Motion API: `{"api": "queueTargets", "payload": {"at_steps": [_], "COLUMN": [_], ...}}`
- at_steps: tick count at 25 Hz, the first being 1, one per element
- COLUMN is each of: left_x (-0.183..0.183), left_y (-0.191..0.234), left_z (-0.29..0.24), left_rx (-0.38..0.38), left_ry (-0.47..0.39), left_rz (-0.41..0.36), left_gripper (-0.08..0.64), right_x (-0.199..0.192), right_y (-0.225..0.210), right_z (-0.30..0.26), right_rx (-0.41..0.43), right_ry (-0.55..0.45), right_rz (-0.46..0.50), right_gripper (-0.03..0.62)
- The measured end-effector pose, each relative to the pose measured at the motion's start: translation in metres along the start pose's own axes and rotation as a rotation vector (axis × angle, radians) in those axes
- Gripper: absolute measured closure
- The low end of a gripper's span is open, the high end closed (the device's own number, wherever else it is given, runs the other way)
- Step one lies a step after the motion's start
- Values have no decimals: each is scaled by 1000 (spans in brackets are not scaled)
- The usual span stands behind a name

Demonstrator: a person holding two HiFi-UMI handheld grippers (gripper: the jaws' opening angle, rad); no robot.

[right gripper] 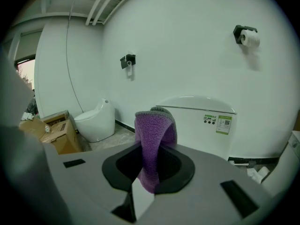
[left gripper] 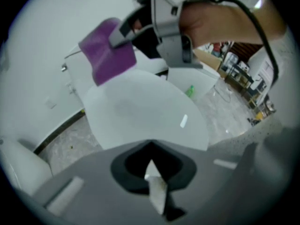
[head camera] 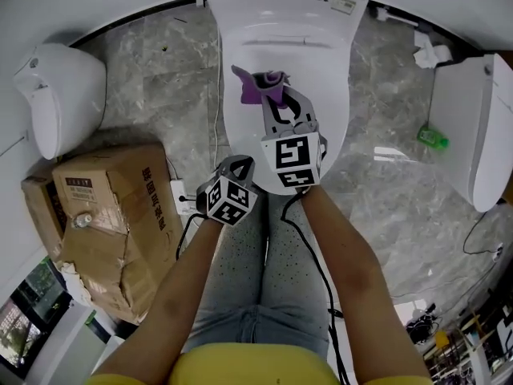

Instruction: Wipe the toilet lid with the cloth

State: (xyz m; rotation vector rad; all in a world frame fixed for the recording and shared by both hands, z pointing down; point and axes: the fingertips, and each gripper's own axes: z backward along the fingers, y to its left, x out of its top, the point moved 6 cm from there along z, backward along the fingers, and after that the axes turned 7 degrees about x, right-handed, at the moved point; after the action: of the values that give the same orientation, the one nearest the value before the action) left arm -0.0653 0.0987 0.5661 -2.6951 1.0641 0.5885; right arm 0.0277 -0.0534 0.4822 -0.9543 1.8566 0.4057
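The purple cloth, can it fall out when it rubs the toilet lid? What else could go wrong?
Maybe. The right gripper pinches the purple cloth by one part only, above the toilet lid, so a hard drag might pull it free. The cloth is bunched, so the hard jaw tips could scrape the lid instead. The left gripper, shut and empty, hangs near the lid's front edge and might bump it.

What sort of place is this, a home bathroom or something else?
Probably a toilet showroom or test room: a closed toilet in the middle, a second toilet at left and a third white fixture at right share one stone floor, with cardboard boxes beside them.
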Motion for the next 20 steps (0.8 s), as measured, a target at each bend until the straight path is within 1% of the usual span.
{"api": "queueTargets", "payload": {"at_steps": [5, 10, 13, 16, 20], "left_x": [16, 41, 58, 73, 93], "left_y": [26, 38, 42, 46, 51], "left_z": [35, 54, 57, 55, 43], "left_rx": [85, 151, 165, 163, 148], "left_ry": [-81, -143, -170, -186, -160], "left_rz": [51, 68, 80, 88, 93], "left_gripper": [563, 563, 565, 565, 565], "right_x": [-5, -19, -27, -34, -40], "right_y": [-4, -9, -15, -27, -44], "right_z": [-32, -78, -103, -121, -127], "right_rx": [47, 124, 152, 150, 134], "right_ry": [43, 138, 209, 271, 352], "right_rz": [-56, -151, -200, -244, -227], "right_gripper": [549, 549, 549, 549, 549]}}
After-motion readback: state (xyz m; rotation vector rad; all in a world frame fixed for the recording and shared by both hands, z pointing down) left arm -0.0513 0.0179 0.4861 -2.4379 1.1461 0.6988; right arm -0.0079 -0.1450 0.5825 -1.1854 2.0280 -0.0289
